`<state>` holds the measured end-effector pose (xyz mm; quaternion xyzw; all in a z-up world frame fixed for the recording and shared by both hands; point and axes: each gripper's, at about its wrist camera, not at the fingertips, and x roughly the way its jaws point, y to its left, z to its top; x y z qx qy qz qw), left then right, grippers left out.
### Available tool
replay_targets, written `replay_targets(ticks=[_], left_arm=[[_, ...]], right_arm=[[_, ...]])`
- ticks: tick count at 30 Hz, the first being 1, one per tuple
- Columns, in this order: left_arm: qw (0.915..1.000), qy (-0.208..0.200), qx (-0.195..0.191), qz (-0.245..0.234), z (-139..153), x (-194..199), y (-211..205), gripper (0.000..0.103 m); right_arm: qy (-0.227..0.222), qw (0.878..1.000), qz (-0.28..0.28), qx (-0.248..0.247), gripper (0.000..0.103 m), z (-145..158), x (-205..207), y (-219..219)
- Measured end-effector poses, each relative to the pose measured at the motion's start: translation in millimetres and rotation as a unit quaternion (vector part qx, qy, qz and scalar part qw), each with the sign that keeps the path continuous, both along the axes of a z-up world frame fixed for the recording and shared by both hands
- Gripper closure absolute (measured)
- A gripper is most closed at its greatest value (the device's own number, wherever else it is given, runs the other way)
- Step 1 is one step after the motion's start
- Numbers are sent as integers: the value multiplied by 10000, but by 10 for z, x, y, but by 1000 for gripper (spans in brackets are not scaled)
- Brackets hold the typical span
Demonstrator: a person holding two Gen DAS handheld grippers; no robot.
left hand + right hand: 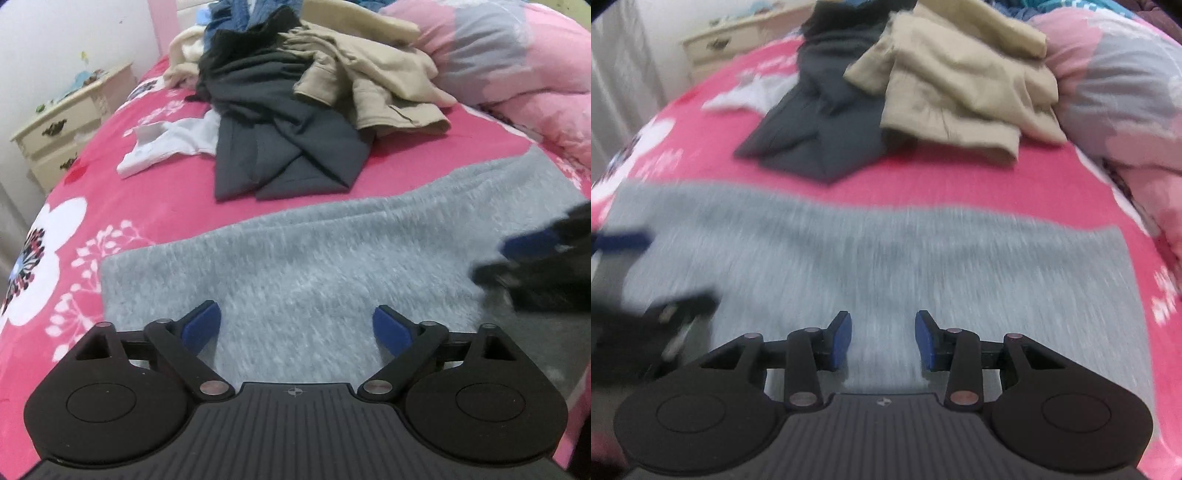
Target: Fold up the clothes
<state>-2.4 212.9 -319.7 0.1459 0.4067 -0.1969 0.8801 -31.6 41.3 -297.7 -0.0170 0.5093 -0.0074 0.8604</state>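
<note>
A grey fuzzy garment [314, 258] lies spread flat across the near part of the pink floral bed; it also shows in the right wrist view [886, 251]. My left gripper [297, 326] hovers over its near left part, open wide and empty. My right gripper [882, 339] hovers over its near middle, open and empty. The right gripper shows blurred at the right edge of the left wrist view [535, 266]. The left gripper shows blurred at the left edge of the right wrist view [635, 280].
Behind the grey garment lie dark grey trousers [280, 147], a beige garment [376, 85], a white garment [166, 144] and more clothes in a pile. A pink quilt [517, 74] is bunched at the right. A cream nightstand [62, 122] stands left of the bed [129, 206].
</note>
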Motion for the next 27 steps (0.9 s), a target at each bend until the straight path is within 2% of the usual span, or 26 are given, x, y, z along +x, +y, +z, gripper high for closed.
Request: replay_targets(ticks=[4,7,11,13,16,19,23,24,27], left_arm=[[9997,-143,121,-137,-40,-57,-15,9],[9999,-97,29,-98,-30,-17,5,9],[10000,-60,-46,57,82,-63,108,9],[9998,-74,-103,179,184,-165,240,9],[9981,-42,-409,460,364,-428,635,8],[9942,70,-655,846,431,-622,1008,8],[9827,540,-1169,1328,275,-584,1338,8],[9775,669,-1395,1432,219,-540,1395,8],[9529,1234,-2274,1582,20,-339,1503,8]], right_arm=[[777,9968,94,146,62,80,-239,12],[1029,9940,363,-48,62,161,-417,64],[1264,9912,401,4,62,288,-540,16],[1064,9937,343,110,62,395,-538,-53],[456,9984,258,197,62,561,-374,-130],[145,9989,262,364,62,554,-111,-151],[346,9978,139,552,62,291,178,-192],[429,9973,84,585,62,222,229,-208],[542,9959,5,723,62,116,275,-272]])
